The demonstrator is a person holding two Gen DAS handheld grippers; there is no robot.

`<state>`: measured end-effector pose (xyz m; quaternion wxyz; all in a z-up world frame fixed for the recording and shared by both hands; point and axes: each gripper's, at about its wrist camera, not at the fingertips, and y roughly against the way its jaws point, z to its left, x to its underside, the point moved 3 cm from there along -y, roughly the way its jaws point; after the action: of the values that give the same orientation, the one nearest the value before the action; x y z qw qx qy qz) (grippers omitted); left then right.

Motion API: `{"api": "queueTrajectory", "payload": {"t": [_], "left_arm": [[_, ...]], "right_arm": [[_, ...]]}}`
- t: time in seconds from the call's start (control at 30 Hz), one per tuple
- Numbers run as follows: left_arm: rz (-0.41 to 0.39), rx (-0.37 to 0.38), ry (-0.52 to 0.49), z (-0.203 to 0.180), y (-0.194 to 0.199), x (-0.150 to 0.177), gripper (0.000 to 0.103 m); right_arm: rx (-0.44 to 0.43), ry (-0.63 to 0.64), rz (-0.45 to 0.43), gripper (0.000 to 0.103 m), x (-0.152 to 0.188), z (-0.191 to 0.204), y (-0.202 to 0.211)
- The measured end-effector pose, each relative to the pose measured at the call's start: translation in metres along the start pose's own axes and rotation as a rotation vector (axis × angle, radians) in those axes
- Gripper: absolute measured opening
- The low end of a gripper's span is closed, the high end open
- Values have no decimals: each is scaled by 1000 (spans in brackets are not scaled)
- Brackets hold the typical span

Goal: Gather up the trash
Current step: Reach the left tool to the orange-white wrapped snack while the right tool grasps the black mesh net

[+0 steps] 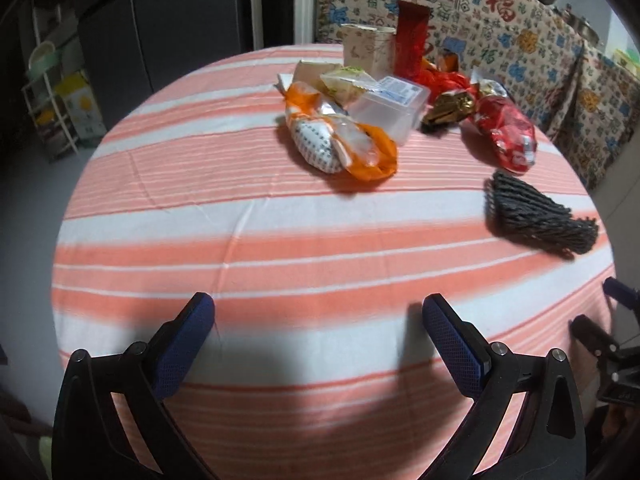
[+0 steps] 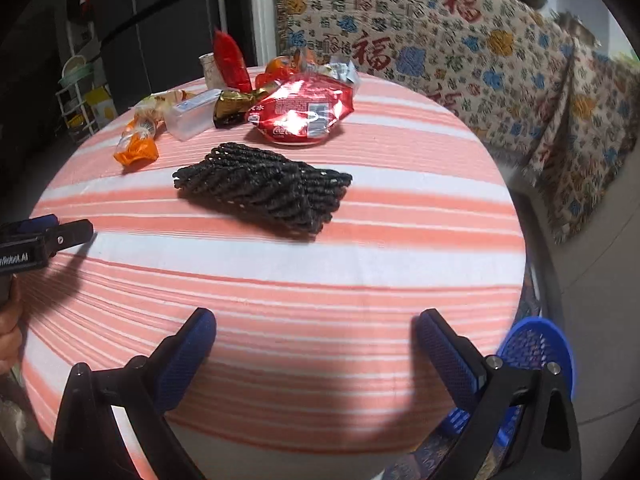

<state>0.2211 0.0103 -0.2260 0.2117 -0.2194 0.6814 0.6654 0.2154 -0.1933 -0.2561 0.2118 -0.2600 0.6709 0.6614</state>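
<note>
On the round table with the pink-and-white striped cloth [image 2: 304, 264], the trash lies toward the far side, and both grippers hang over the near edge with nothing in them. The right gripper [image 2: 316, 330] has its jaws spread wide and empty; the left gripper [image 1: 318, 312] stands the same, wide apart and holding nothing.

The nearest piece to either claw is the black foam net [image 2: 264, 188], lying by itself, apart from the rest of the pile. From the right gripper it sits straight ahead and a little to the left, near the middle of that view. Its long axis runs roughly across the view, from near left to far right, so the jaws as they stand would straddle its length, not its narrow side. From the left gripper the same net [image 1: 536, 212] lies well off to the right, near the table's rim, so the right hand looks the better placed for it.

Beyond the net lie a red crumpled wrapper [image 2: 304, 110], a gold wrapper [image 2: 232, 108], a clear plastic box [image 2: 192, 116] and an orange-and-white packet [image 2: 138, 140]. That packet [image 1: 340, 140] is ahead of the left gripper, slightly right of centre, and seems its natural pick.

A blue mesh basket [image 2: 536, 348] shows below the table's edge at the right, probably the bin.
</note>
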Motion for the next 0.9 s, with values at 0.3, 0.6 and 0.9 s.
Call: {"api": "queueTrajectory", "payload": {"t": [0.3, 0.6, 0.9], "left_arm": [[20, -23, -13, 1, -10, -11, 103], [34, 168, 57, 6, -9, -59, 103], [27, 74, 103, 4, -59, -96, 103]], "right_arm": [[-33, 48, 18, 103, -26, 5, -18], [-32, 46, 2, 103, -26, 5, -19], [-42, 60, 0, 103, -27, 5, -19]]}}
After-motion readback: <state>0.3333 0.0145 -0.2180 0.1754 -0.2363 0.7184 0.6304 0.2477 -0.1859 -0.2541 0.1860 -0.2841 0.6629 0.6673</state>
